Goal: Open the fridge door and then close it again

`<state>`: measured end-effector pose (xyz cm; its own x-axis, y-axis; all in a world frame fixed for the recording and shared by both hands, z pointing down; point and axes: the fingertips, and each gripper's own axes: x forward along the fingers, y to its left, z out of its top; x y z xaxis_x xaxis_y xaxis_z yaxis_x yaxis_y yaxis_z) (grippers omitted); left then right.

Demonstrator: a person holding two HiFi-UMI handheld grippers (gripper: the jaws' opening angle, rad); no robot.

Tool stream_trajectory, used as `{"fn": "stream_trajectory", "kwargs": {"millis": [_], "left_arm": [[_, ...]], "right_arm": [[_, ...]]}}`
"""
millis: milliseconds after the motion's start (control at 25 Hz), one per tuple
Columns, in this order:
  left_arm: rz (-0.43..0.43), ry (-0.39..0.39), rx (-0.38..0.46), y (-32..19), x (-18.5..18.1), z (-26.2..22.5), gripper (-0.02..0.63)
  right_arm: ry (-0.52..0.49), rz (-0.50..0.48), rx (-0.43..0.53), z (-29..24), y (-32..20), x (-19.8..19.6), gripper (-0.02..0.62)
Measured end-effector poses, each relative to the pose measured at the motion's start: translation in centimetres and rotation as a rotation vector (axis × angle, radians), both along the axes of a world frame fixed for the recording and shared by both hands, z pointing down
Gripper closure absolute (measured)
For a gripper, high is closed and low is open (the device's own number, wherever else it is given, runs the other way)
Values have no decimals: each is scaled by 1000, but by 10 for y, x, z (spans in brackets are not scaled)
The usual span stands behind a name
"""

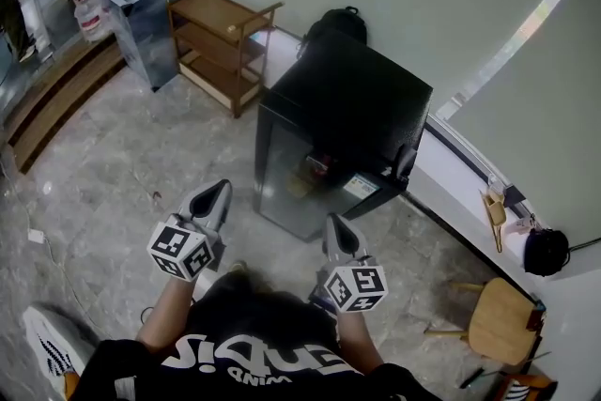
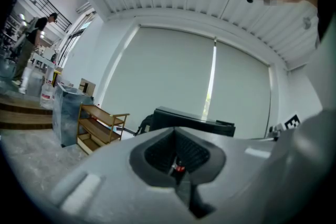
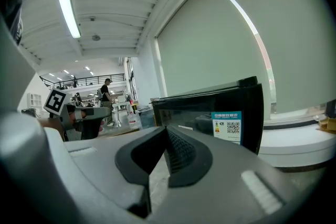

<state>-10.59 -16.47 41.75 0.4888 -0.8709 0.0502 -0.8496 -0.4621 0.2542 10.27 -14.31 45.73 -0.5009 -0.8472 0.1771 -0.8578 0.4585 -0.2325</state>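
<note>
Grey marbled floor (image 1: 122, 155), polished. On it the fridge (image 1: 347, 99) — a squat black box with a glossy door, shut, backed to the wall. Left gripper (image 1: 214, 194) and right gripper (image 1: 336, 225), grey moulded plastic with ribbed black pads, hang near the door, both closed and empty — probably lining up for its edge.

teal qr-code label (image 3: 227, 125) on fridge door (image 3: 178, 113), print too small to read, shirt (image 1: 246, 354) lettering unclear
</note>
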Motion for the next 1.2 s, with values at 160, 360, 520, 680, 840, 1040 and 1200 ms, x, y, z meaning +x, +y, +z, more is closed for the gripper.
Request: {"fn": "stream_trajectory", "kwargs": {"millis": [160, 360, 520, 680, 840, 1040, 1200], "left_arm": [[22, 7, 0, -16, -1, 5, 604], [65, 20, -9, -28, 3, 8, 527], [82, 23, -32, -41, 6, 15, 380], [107, 14, -33, -50, 8, 18, 310], [122, 5, -26, -62, 6, 21, 310], [143, -45, -25, -84, 9, 32, 328], [159, -54, -37, -105, 12, 40, 336]], "right_arm": [[-1, 21, 6, 2, -12, 0, 598], [3, 31, 0, 3, -19, -4, 598], [4, 32, -11, 7, -25, -6, 598], [-4, 30, -20, 10, -29, -7, 598], [-8, 30, -18, 9, -34, -11, 598], [-12, 43, -15, 8, -40, -9, 598], [-17, 61, -19, 9, -42, -6, 598]]}}
